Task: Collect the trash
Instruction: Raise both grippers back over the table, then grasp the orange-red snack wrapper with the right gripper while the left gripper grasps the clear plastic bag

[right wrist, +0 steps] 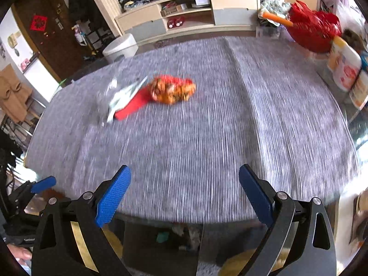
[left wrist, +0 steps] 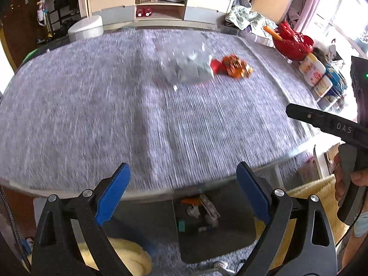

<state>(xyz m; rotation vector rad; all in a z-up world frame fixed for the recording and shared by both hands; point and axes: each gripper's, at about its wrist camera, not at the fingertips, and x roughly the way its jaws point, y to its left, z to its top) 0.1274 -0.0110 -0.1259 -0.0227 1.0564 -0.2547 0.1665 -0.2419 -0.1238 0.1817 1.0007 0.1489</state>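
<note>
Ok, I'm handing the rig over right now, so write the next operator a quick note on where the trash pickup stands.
Left gripper: open, empty, at the near table edge.
Right gripper: open, empty, over the grey table mat.
Trash left on the mat: orange wrapper, red wrapper and silvery wrapper, bunched together at the far side.
Bin sits below the near edge and already holds some scraps.
Next: grab the three wrappers and drop them in.

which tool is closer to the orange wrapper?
Hard to call; both are open, empty, back at the near table edge. Orange wrapper lies ahead-left of the right tool, ahead-right of the left tool.
</note>
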